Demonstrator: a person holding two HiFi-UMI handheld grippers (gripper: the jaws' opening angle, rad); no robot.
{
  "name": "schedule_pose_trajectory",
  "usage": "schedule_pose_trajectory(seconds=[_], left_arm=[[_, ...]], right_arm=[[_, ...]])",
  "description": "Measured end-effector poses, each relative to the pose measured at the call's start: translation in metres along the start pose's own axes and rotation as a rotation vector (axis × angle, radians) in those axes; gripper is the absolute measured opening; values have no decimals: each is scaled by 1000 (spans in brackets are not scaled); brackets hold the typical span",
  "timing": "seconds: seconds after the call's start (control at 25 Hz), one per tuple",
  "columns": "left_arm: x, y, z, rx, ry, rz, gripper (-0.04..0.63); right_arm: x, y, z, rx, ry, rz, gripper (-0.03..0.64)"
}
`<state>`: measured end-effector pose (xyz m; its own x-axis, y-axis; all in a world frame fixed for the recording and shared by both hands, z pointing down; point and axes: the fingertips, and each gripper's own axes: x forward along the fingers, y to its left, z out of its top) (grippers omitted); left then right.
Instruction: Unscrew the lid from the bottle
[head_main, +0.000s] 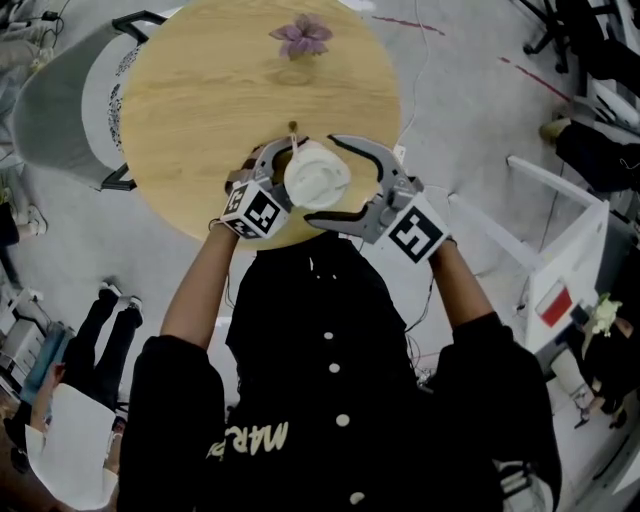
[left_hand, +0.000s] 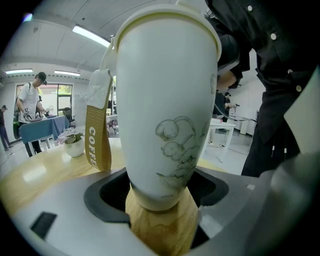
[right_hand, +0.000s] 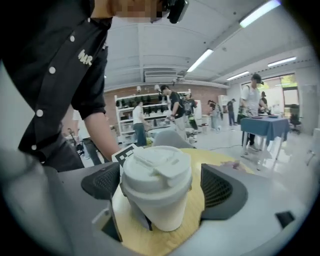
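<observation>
The left gripper (left_hand: 160, 200) is pinching the lower body of the white bottle (left_hand: 167, 100), which is upright at the near edge of the round wooden table (head_main: 200, 100). The right gripper (right_hand: 162, 185) is keeping its jaws spread around the lid (right_hand: 156, 167), with a gap on each side.
</observation>
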<state>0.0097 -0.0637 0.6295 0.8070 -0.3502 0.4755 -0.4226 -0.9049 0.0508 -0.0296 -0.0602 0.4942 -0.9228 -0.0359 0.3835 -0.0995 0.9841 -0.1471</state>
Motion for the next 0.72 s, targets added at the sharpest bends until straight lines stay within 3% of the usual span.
schedule_pose_trajectory(seconds=[0.12,0.2,0.32,0.44,0.6,0.72], left_arm=[[0,0,1,-2,-7,-1,351],[0,0,1,-1,-9,0,351],[0,1,1,-1,-11,3,351],[0,0,1,0,-11,5,351],[0,1,1,3,-13,3,351],[0,1,1,3,-14,3,351]], right_arm=[[8,1,-5,71,-9,-134,497],[11,-3,-3,70,-31,-195,445],[13,-6,2,31,-66,-188,457],[14,-1,7,-53,-79,-48,457],[14,10,4,-173,-19,280,459],[13,13,-1,-190,42,379,459]])
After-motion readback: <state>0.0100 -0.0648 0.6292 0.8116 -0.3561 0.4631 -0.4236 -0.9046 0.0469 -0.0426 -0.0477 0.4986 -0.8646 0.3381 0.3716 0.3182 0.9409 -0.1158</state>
